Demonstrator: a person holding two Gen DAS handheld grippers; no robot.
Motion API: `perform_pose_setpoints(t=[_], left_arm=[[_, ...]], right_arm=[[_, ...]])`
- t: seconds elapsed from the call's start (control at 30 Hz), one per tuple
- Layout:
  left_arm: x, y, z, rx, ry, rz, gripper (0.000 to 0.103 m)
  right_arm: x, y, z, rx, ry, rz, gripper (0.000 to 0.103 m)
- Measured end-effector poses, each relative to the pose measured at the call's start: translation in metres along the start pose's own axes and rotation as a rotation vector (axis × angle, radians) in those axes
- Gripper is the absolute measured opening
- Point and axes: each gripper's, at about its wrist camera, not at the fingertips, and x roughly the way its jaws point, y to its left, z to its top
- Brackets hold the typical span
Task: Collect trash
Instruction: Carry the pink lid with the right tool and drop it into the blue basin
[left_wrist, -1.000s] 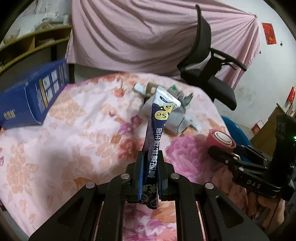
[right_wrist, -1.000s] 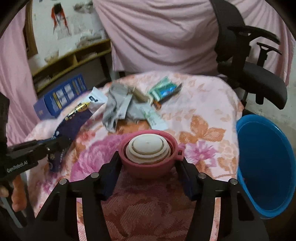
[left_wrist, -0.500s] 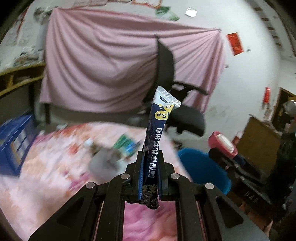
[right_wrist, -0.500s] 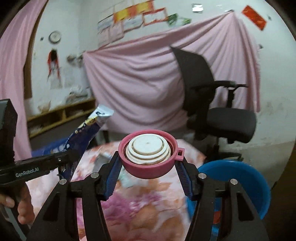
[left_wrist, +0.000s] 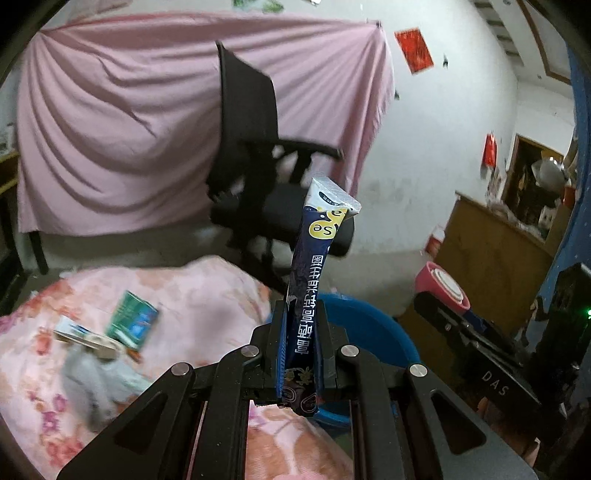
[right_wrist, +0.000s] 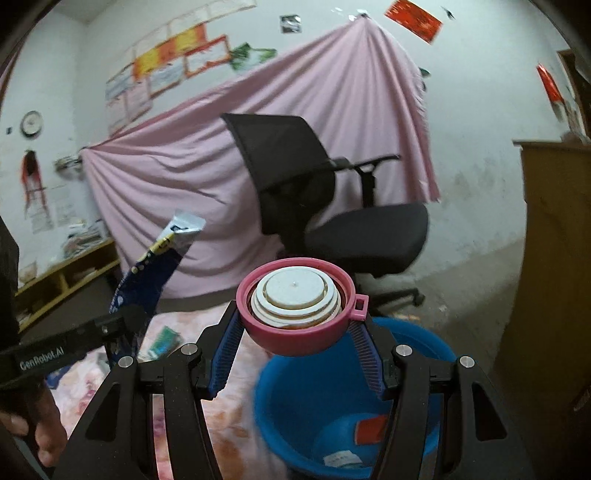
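Left gripper (left_wrist: 300, 345) fingers pinch the tall dark-blue foil sachet (left_wrist: 314, 280) upright; right gripper (right_wrist: 295, 347) fingers clamp the round pink plastic cup (right_wrist: 301, 314), white lids nested inside, above the blue plastic basin (right_wrist: 291, 413) holding scraps.

Your left gripper (left_wrist: 300, 345) has the sachet (left_wrist: 318, 273) standing up between its fingers; your right gripper (right_wrist: 295, 345), to its right, has the lidded cup (right_wrist: 299, 314) between its own. Below and just beyond both sits the basin (right_wrist: 295, 398) — scraps lie in its bottom. The bed (left_wrist: 207, 295) lies to the basin's left, with a small carton (left_wrist: 133, 321) on it. Far behind stands the office chair (right_wrist: 314, 206), before the hung sheet (left_wrist: 110, 129).
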Motion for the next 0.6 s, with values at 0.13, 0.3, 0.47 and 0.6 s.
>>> perform_pose_setpoints(t=[0.13, 0.3, 0.47, 0.6], left_arm=[[0.032, -0.007, -0.010, -0.025, 0.098, -0.030, 0.010], [0.068, -0.005, -0.018, -0.058, 0.202, -0.049, 0.010], [0.086, 0.000, -0.024, -0.097, 0.260, -0.063, 0.010], [0.093, 0.005, -0.026, -0.120, 0.281, -0.070, 0.017]], right_arm=[[0.010, -0.019, -0.006, 0.036, 0.059, -0.031, 0.057], [0.024, -0.034, -0.012, 0.071, 0.127, -0.050, 0.057], [0.035, -0.048, -0.020, 0.161, 0.194, -0.023, 0.059], [0.035, -0.055, -0.023, 0.194, 0.210, -0.025, 0.060]])
